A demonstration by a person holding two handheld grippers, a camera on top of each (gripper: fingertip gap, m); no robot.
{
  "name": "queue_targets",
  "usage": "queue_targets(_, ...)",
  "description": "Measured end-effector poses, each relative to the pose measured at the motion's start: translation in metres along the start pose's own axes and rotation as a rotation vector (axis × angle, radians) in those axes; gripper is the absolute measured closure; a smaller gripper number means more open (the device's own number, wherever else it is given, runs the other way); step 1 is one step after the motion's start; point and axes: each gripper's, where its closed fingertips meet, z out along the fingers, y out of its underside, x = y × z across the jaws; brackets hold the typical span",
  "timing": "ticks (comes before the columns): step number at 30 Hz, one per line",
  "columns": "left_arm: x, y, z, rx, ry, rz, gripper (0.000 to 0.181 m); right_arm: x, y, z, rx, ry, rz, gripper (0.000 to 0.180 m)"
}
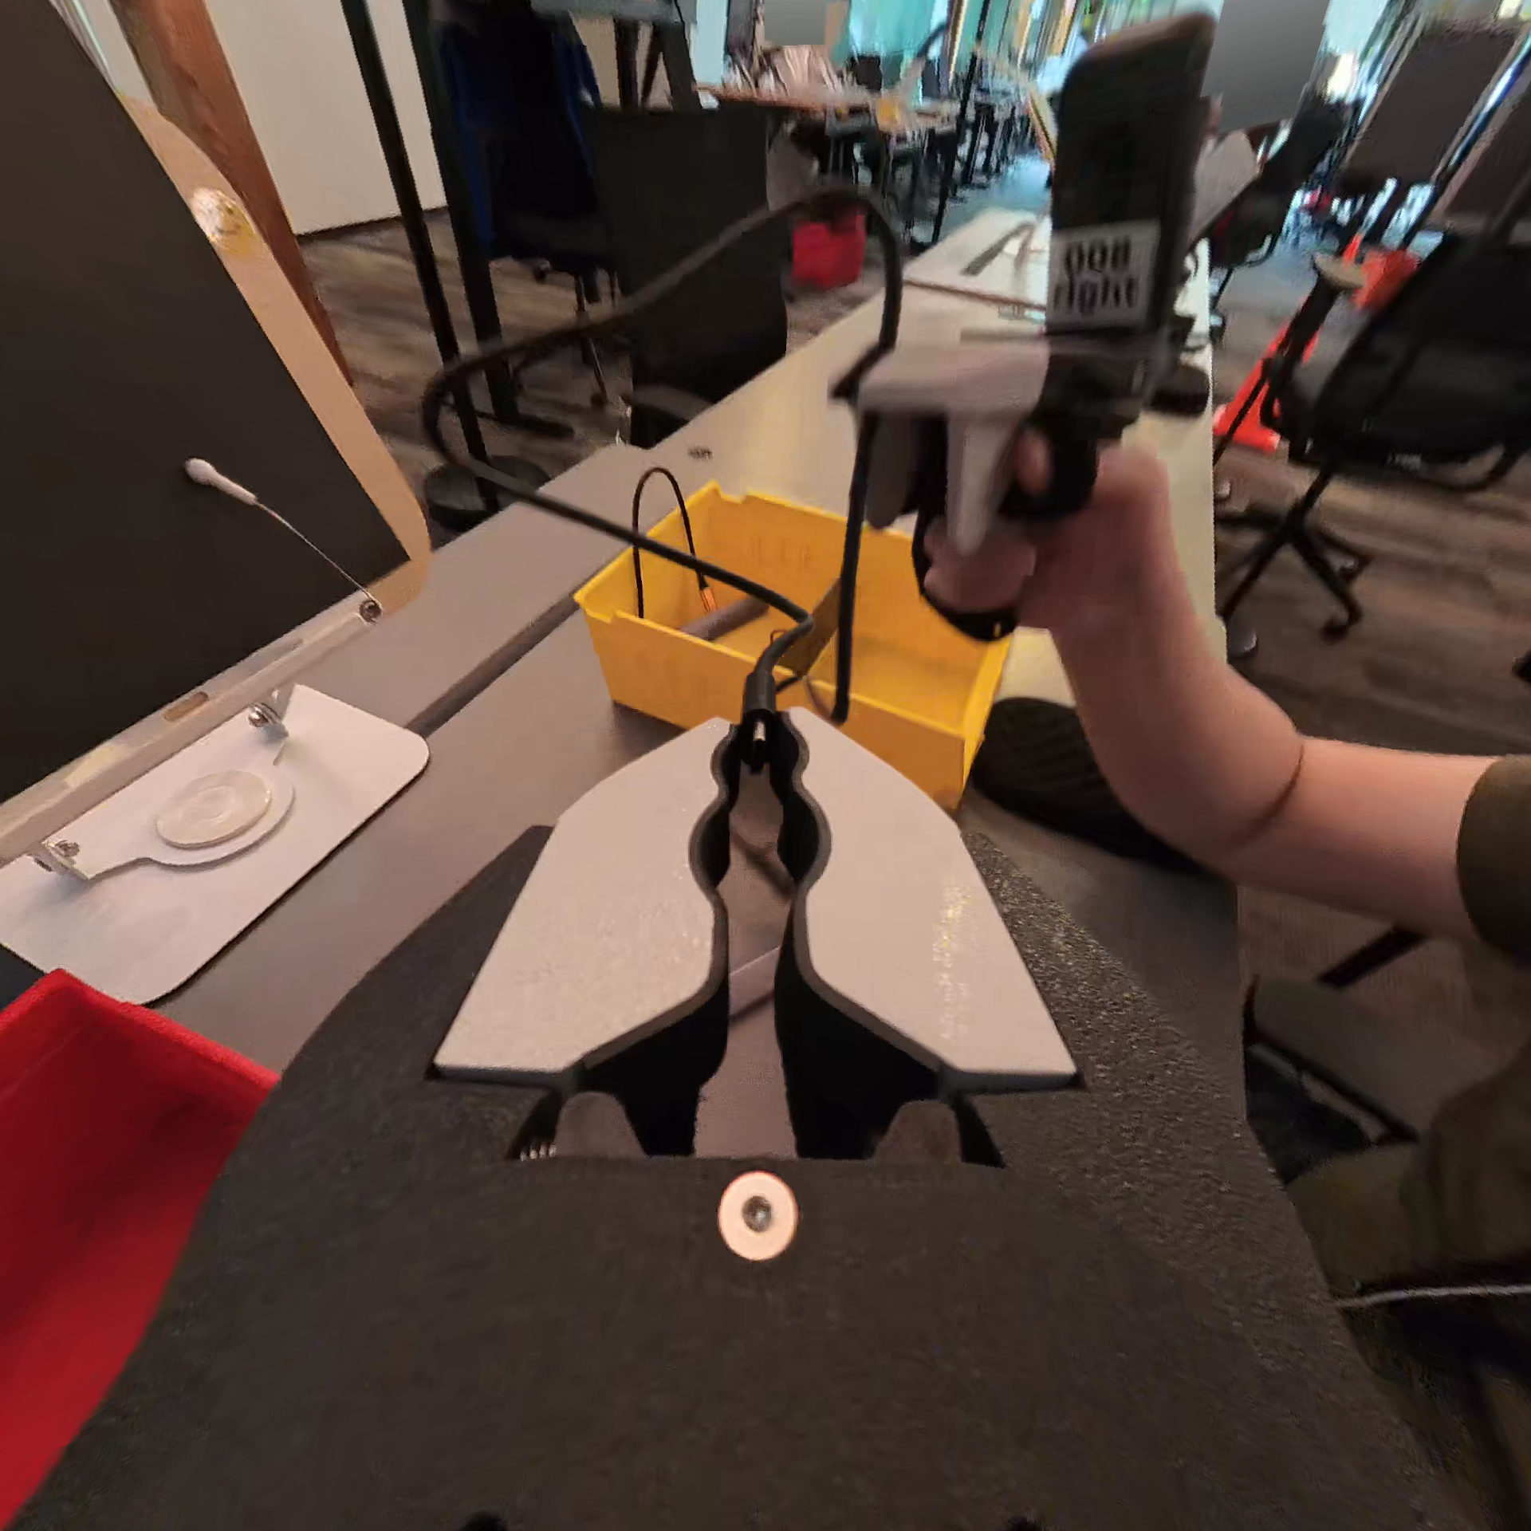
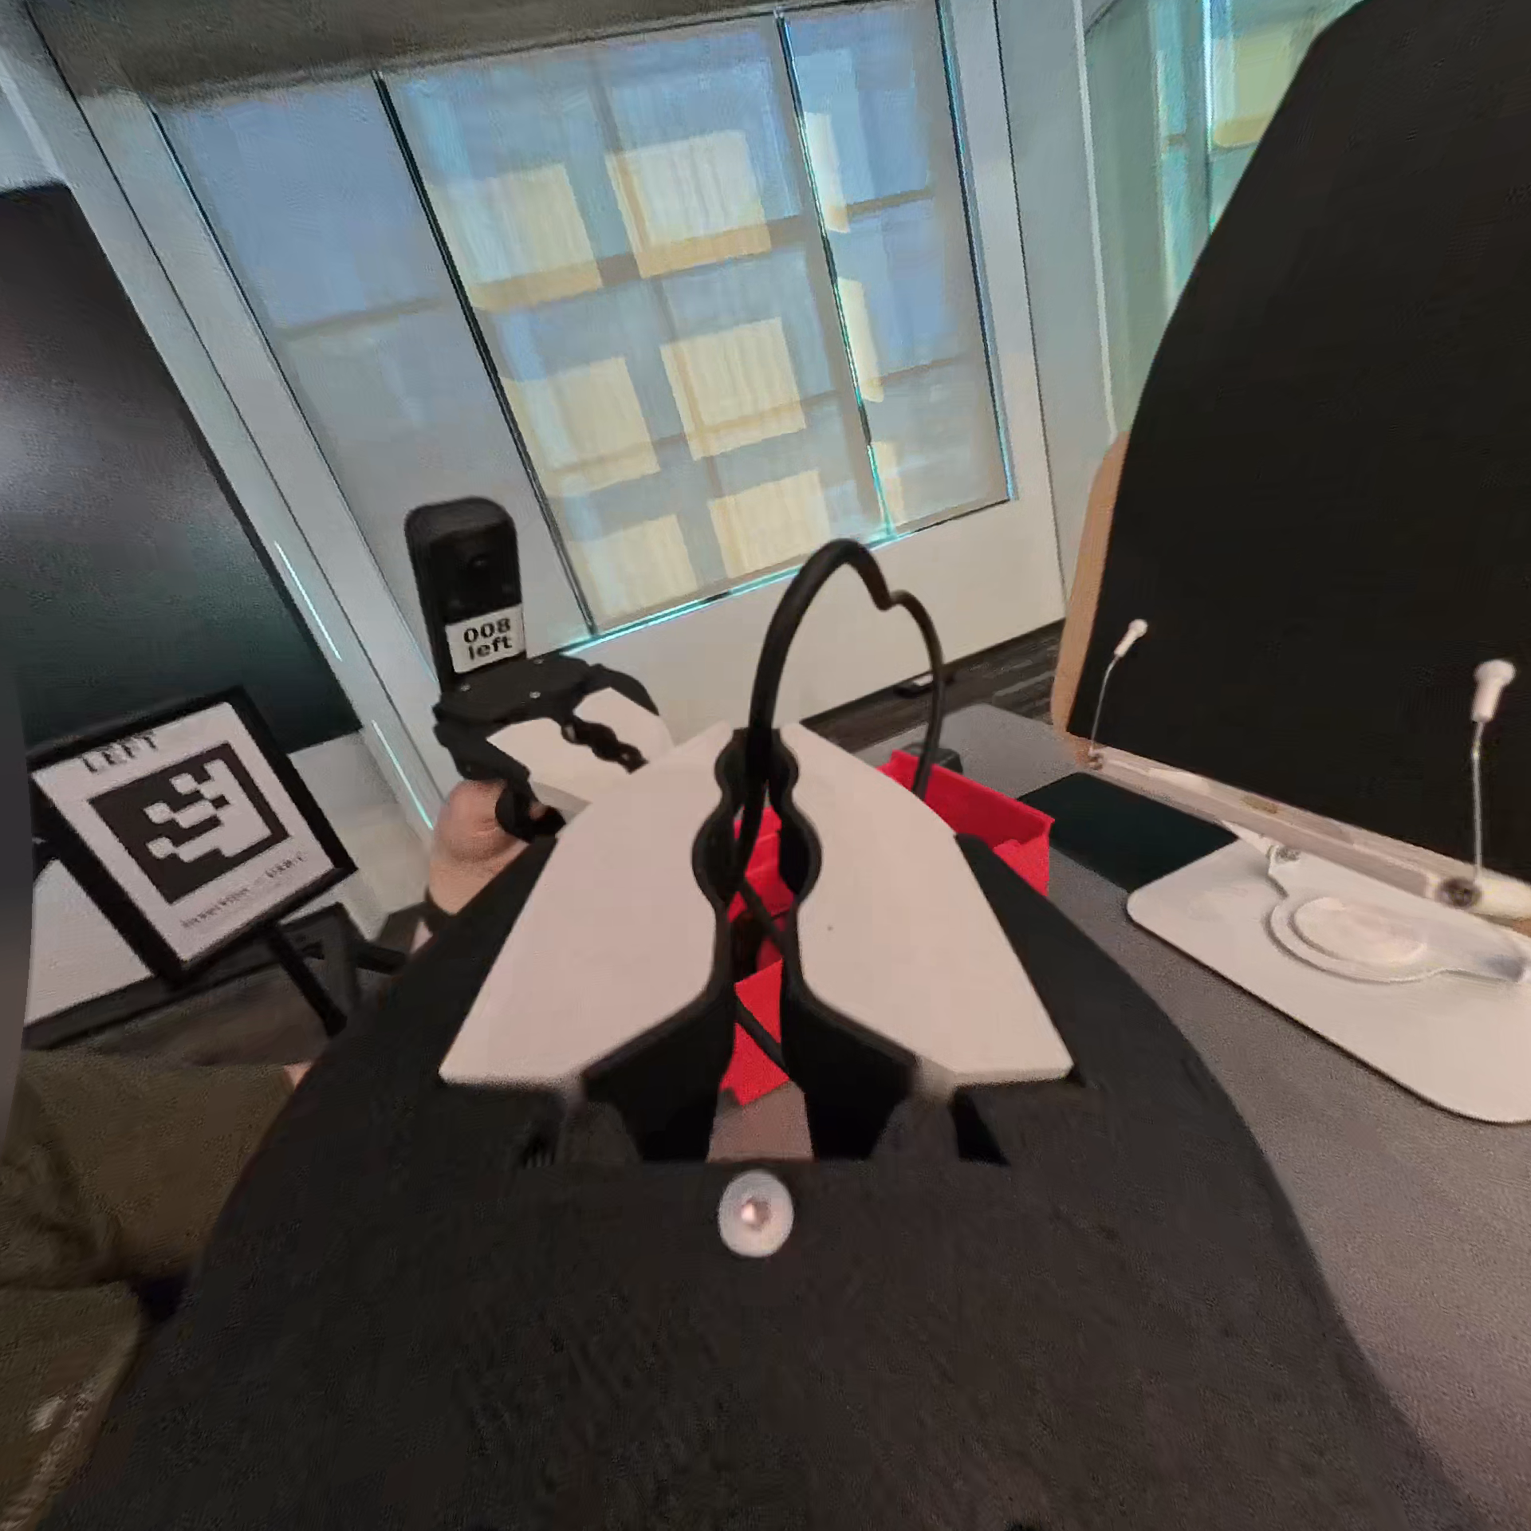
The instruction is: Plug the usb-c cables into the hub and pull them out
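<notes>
- The left gripper (image 1: pixel 755 733) has its fingers pinched together at the tips on the connector end of a black usb-c cable (image 1: pixel 663 555), held above the grey table (image 1: pixel 497 770).
- The cable loops away to the right gripper (image 1: pixel 862 398), which hangs higher, over a yellow bin (image 1: pixel 911 704); a second thin cable (image 1: pixel 659 530) and what may be the hub lie inside, too blurred to confirm.
- The right gripper's fingers are closed around the cable (image 2: pixel 795 613), which arches above the tips.
- Under it sits a red bin (image 2: pixel 994 816).
- A white base plate (image 2: pixel 1325 978) lies to the side.
</notes>
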Motion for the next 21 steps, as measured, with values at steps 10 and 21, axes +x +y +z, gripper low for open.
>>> queue_targets(10,0.017,-0.022,-0.022,0.162,0.244,-0.155,0.175,0.073,0.118,0.003,-0.503,-0.014,0.364,0.173)
queue_targets(21,-0.033,-0.002,-0.005,0.159,0.164,-0.428,0.175,0.118,0.13,-0.006,-0.634,0.365,0.082,0.139)
